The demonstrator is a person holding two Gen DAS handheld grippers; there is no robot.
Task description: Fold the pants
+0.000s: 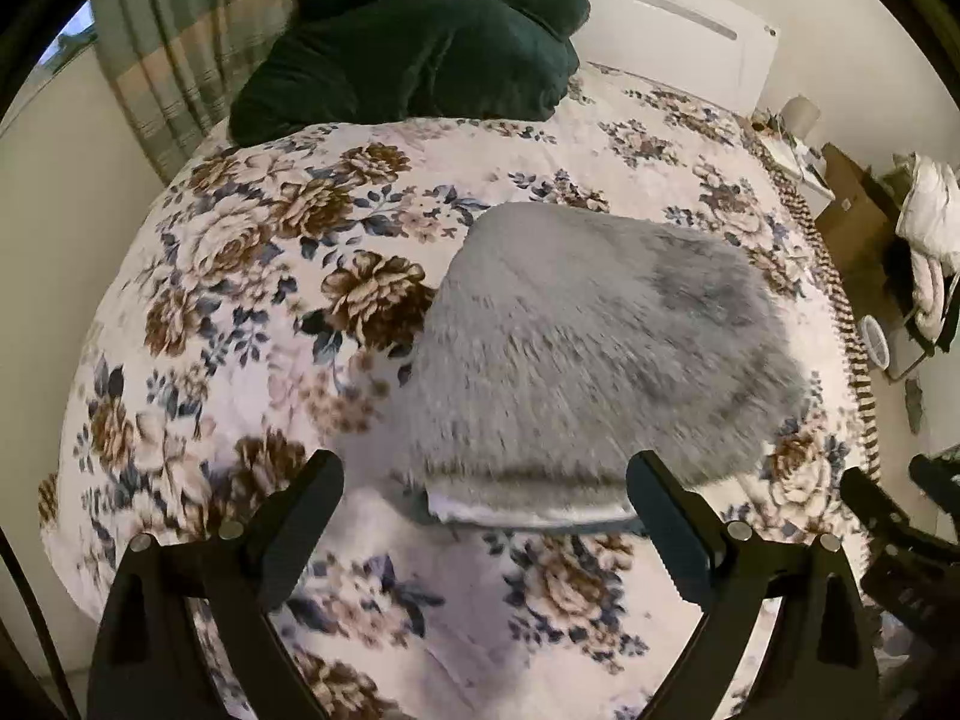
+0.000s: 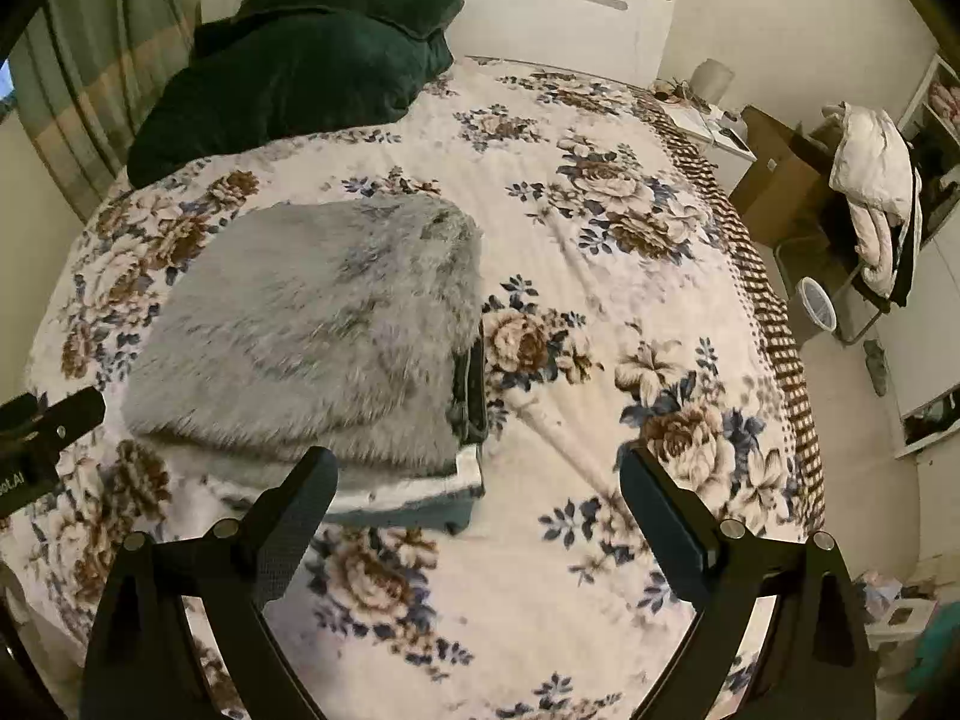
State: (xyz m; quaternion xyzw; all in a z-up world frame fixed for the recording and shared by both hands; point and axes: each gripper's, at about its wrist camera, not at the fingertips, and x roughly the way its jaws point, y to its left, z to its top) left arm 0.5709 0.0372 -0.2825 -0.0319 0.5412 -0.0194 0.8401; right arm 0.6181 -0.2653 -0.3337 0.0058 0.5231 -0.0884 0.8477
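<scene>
The left tongs [image 1: 486,489] stand spread wide with nothing between the pads, poised above the near folded edge of the grey fluffy folded pants [image 1: 588,348]; the left fingertip lies over bare bedspread, the right one overlaps the bundle's near right corner in the picture. The right tongs [image 2: 480,486] are likewise gaping and empty, the left finger [image 2: 300,504] in front of the bundle's near right corner, the right finger over open bedspread. Each tool's black tip shows at the edge of the other's view, well apart from the fabric.

The pants [image 2: 312,330] lie as a compact, rounded stack on the floral bedspread in cream, brown and blue [image 1: 240,300], towards the middle of the bed. Lighter inner layers and a dark band show along the stack's near and right edges.

Bare bedspread runs all round the bundle. Far behind it, dark green velvet pillows [image 1: 420,54] are stacked against the white headboard [image 2: 552,18]. The bed's right edge carries a brown checked border [image 2: 774,324]; beyond it, floor, a brown cardboard box [image 2: 774,174] and a chair heaped with pale clothing [image 2: 876,192].
</scene>
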